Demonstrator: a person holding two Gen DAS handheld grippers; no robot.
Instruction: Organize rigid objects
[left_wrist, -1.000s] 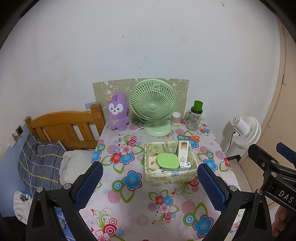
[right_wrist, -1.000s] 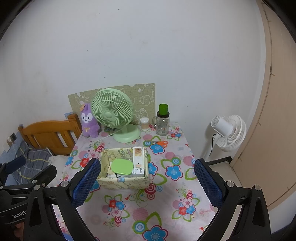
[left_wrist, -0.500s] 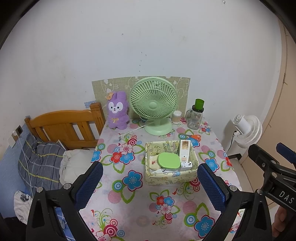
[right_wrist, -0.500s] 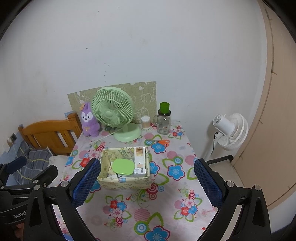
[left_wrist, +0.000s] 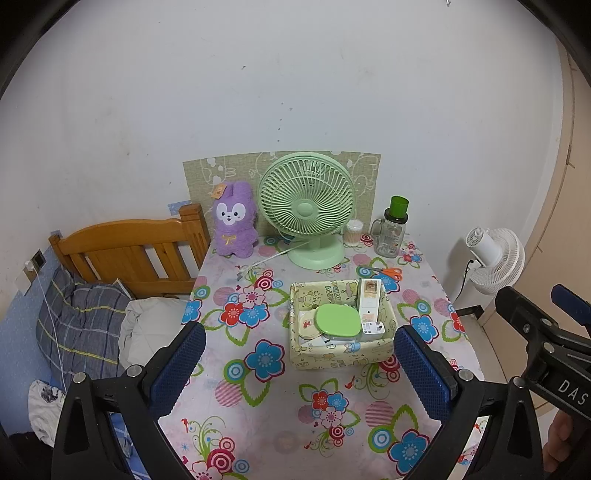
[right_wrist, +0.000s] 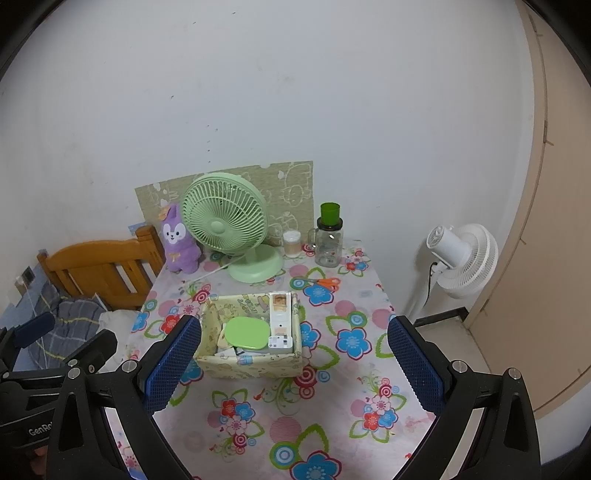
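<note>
Left hand-held gripper (left_wrist: 298, 363) held above the near half of the worktop (left_wrist: 258, 402), blue pads spread wide apart, nothing between them; right hand-held gripper (right_wrist: 293, 360) likewise splayed and empty, off the cloth. On the floral-clothed worktop, a pale yellow fabric storage box (left_wrist: 340, 356) roughly at centre, framed between the pads in both views. Inside the box: a green oval lid (left_wrist: 338, 320) on a clear container, a round cream compact (left_wrist: 307, 323) just left of it, a tall white carton (left_wrist: 369, 301) leaning against the right wall, a small white plug adapter (left_wrist: 371, 328) at that carton's foot. Behind the box, orange-handled scissors (left_wrist: 386, 272) flat on the cloth. Along the back edge, from left: purple plush rabbit (left_wrist: 235, 223), mint-green desk fan (left_wrist: 308, 208), small jar of cotton swabs (left_wrist: 353, 232), glass mug-jar with green cap (left_wrist: 393, 232). Beyond the worktop's left edge, a wooden headboard (left_wrist: 129, 247) and checked bedding (left_wrist: 79, 317); on the floor to the right, a white fan (left_wrist: 495, 258).
</note>
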